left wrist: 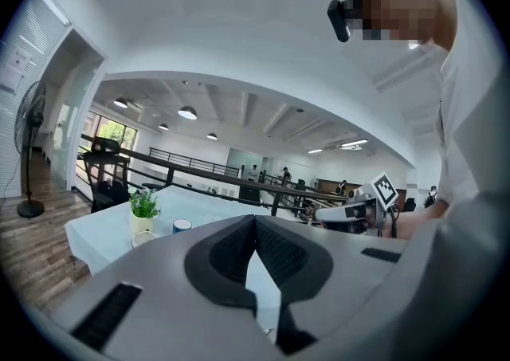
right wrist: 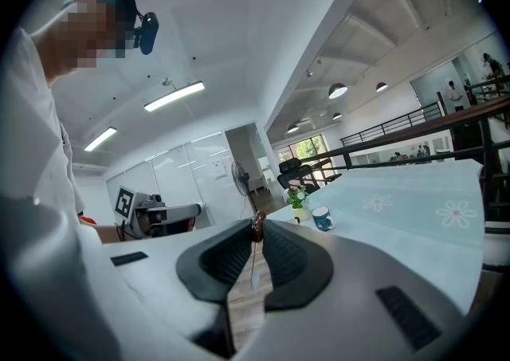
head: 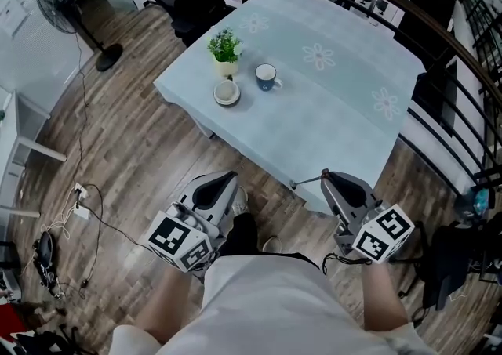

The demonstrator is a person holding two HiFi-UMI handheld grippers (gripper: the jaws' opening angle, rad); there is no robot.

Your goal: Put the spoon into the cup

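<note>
Spoon: a thin spoon [head: 302, 182] is pinched at the tips of the right gripper [head: 323, 177], low and right of centre in the head view. Its free end pokes out to the left, over the floor [head: 125, 142] just off the table [head: 353, 87] corner.
Right tongs: the jaws are narrowed to a slit and pressed onto the spoon's shaft. Which end they grip is not clear.
Left tongs: the left gripper [head: 231, 177], lower left of centre, has its jaws closed tip to tip with nothing between them.
Cup: the blue cup [head: 267, 76] stands upright in the upper middle of the head view, mouth open and well apart from the spoon. A white cup [head: 227, 93] and a potted plant [head: 224, 48] stand just beside it.
Handling: the spoon looks light, stiff and smooth — likely to swivel or slide in the pads. A firm hold on the handle with the bowl end left free should suit best.
Care: the blue cup looks light enough to shift or tip if its rim is knocked — a drop from straight above seems safest.
</note>
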